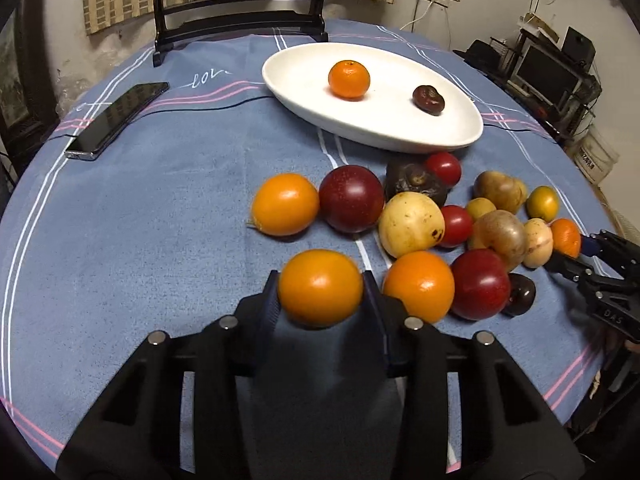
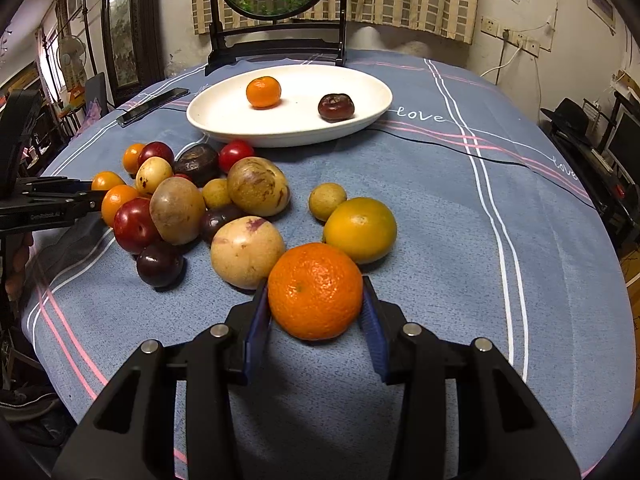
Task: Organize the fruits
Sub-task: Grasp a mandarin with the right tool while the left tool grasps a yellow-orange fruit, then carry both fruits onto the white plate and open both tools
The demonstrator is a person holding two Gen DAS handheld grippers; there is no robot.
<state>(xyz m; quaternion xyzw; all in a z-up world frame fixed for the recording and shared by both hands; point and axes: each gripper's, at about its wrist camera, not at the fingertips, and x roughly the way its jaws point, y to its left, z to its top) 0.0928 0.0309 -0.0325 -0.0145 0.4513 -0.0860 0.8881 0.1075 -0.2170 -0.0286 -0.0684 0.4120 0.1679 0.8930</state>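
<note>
The left gripper (image 1: 320,294) clamps a smooth orange fruit (image 1: 320,286) at the pile's near edge. The right gripper (image 2: 316,308) grips a tangerine (image 2: 315,291), seemingly resting on the tablecloth (image 2: 440,216). Both look bound for the white dish (image 2: 224,116) behind, which already holds two fruits.

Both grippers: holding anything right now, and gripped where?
Left gripper: smooth orange fruit, fingers on its two opposite sides. Right gripper: mandarin, likewise clamped across its sides.
</note>
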